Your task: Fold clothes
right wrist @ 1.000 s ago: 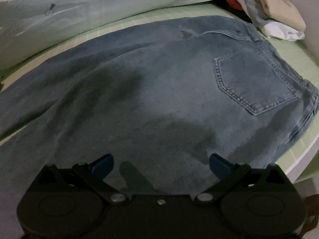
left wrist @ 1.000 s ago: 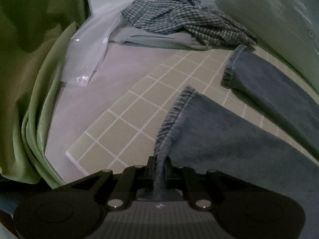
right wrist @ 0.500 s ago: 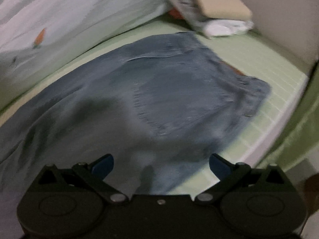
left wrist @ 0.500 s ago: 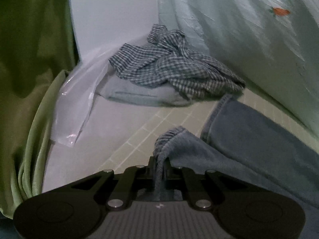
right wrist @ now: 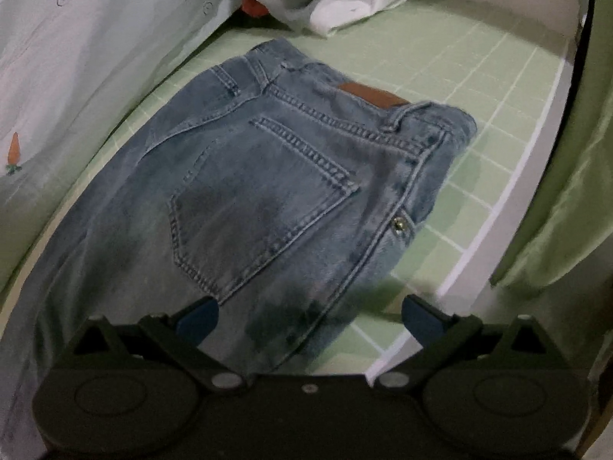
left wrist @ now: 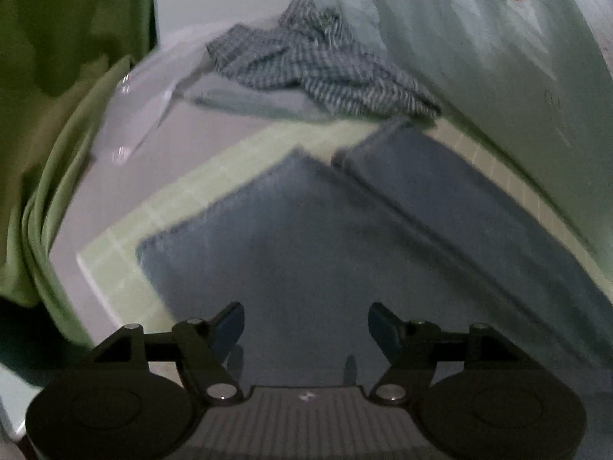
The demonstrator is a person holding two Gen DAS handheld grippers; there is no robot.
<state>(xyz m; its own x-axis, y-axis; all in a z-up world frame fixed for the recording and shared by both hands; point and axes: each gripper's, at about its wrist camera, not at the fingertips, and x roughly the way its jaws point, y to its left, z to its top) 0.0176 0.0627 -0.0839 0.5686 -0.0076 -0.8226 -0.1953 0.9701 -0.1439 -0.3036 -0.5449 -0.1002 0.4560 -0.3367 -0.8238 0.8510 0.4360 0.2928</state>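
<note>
The left gripper (left wrist: 305,326) has just opened and let go of the hem of the faded blue denim jeans (left wrist: 325,253), whose legs now lie flat ahead of its empty jaws. The right gripper (right wrist: 308,316), also spread and empty, hovers above the jeans' waist end on the pale green gridded mat (right wrist: 479,88). Their long axis runs from one gripper to the other, each nearest its own end.

Blue jeans (right wrist: 276,176) flat on green gridded mat (right wrist: 479,88), wide-spread right claw (right wrist: 309,312) above.

Both wrist views angled down, close over jeans (left wrist: 345,253); left blurry.
</note>
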